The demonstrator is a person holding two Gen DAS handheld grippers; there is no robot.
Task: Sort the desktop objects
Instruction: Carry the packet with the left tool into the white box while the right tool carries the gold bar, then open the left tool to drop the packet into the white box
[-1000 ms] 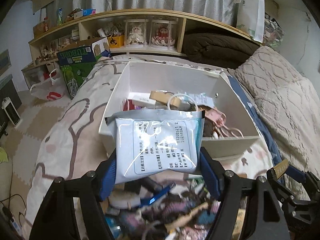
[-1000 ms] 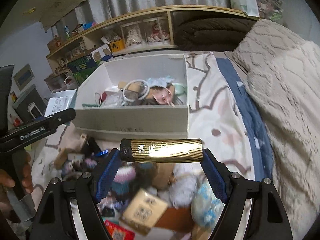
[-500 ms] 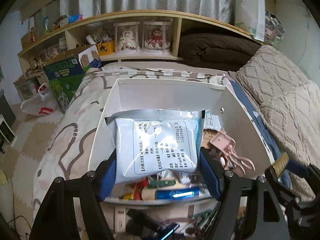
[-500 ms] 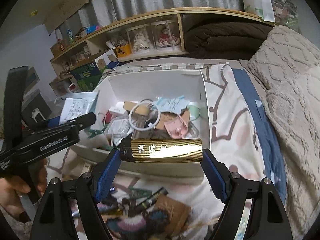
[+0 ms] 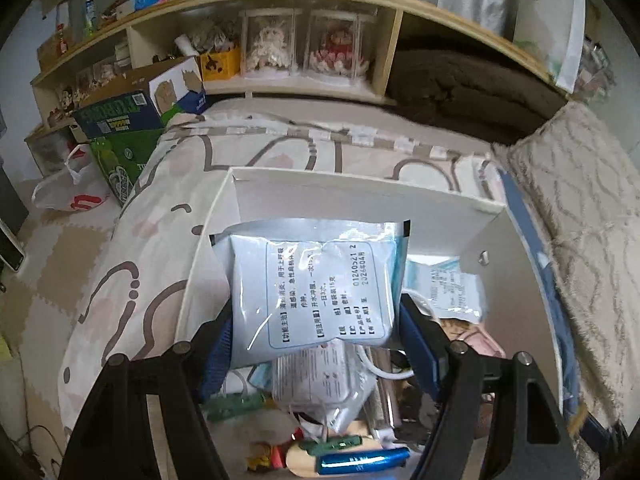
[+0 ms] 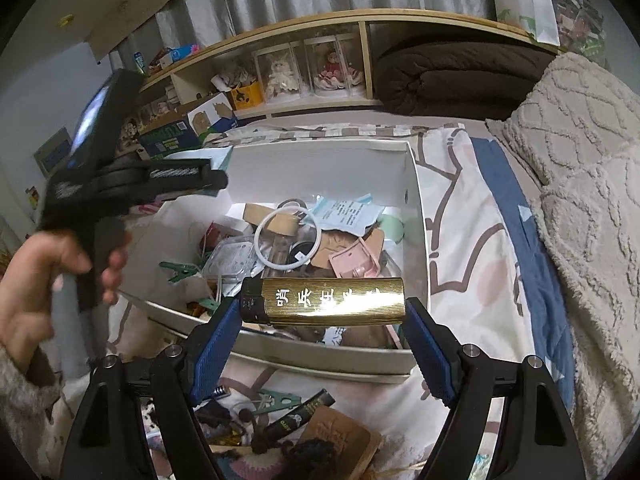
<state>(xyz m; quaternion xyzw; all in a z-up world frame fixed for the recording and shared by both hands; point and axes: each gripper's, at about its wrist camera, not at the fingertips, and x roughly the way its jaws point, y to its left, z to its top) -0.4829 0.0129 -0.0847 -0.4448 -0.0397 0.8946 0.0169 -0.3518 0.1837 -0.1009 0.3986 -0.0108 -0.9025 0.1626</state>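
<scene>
Currently the left gripper (image 5: 316, 334) is clamped on a pale blue sachet (image 5: 310, 284) with printed text, blue pads pressing both its side edges; it hangs over the inside of the white box (image 5: 360, 200). The sachet blocks most of the box's middle from the left wrist view — only scraps show past it: a clear packet (image 5: 320, 384), a green clip (image 5: 236, 402), a blue tube (image 5: 362, 462) cut off at the lower edge, something pink (image 5: 480, 344) at right, too hidden to name.

The right gripper (image 6: 324, 340) grips a gold lighter (image 6: 324, 300) end to end, held crosswise above the box's near wall (image 6: 320, 356). Glare washes out part of its lettering. Behind it the box holds a white ring (image 6: 288, 236), a pink clip-like piece (image 6: 356, 260), a printed leaflet (image 6: 348, 212) and more — jumbled, hard to separate.

A hand (image 6: 44, 280), blurred, grasps the left gripper's handle at the frame's left. Loose clutter (image 6: 288, 432) lies on the patterned bedspread (image 6: 460, 240) below the box, partly covered by the gripper's arms.
</scene>
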